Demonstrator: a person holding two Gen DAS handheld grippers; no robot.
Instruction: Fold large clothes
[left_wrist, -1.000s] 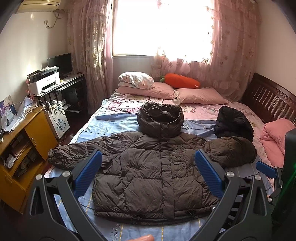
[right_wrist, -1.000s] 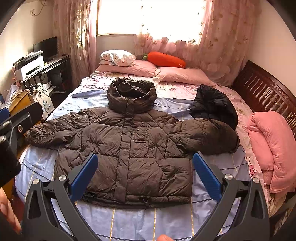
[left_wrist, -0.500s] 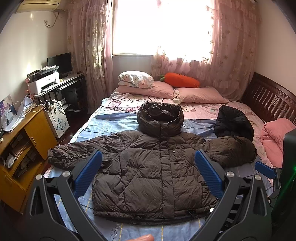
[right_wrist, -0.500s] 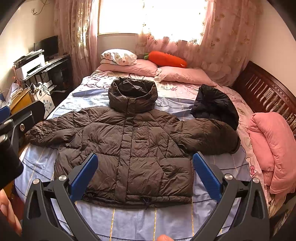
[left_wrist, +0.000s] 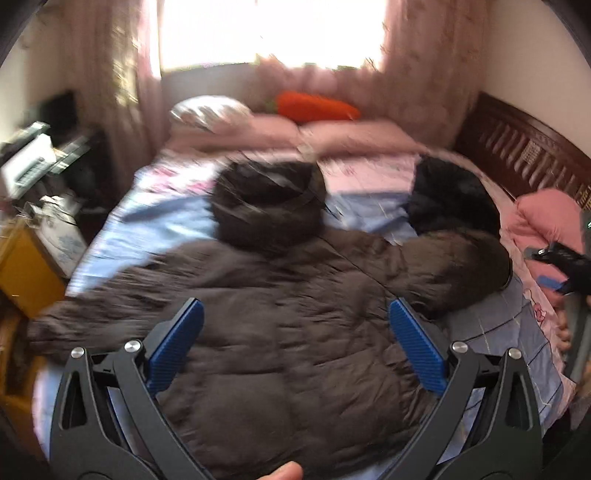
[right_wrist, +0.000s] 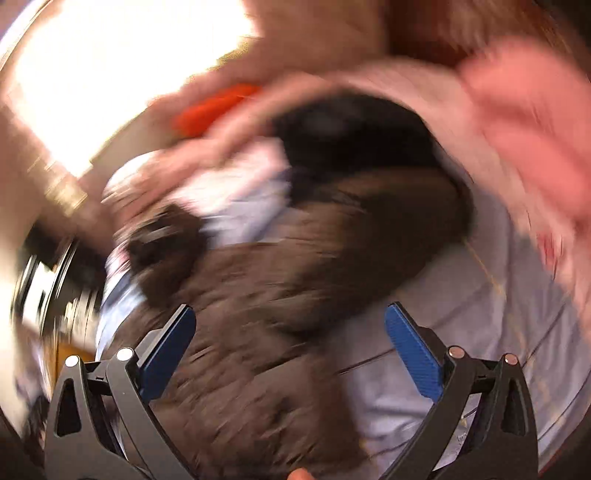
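Observation:
A large brown hooded puffer jacket (left_wrist: 295, 314) lies spread flat on the bed, front up, hood toward the pillows, both sleeves out to the sides. My left gripper (left_wrist: 295, 317) is open and empty, close above the jacket's chest. My right gripper (right_wrist: 288, 325) is open and empty, tilted, above the jacket's right side (right_wrist: 277, 295) near its right sleeve (right_wrist: 406, 214). The right gripper also shows at the right edge of the left wrist view (left_wrist: 565, 262). Both views are blurred by motion.
A black garment (left_wrist: 450, 195) lies on the bed beside the right sleeve. Pink pillows (left_wrist: 351, 133) and an orange carrot cushion (left_wrist: 314, 107) lie at the head. A pink quilt (left_wrist: 546, 221) and a wooden headboard (left_wrist: 524, 147) are on the right. A yellow cabinet (left_wrist: 26, 273) stands on the left.
Both grippers have moved down and forward toward the jacket. The right gripper has swung right and tilted toward the right sleeve. Both stay open.

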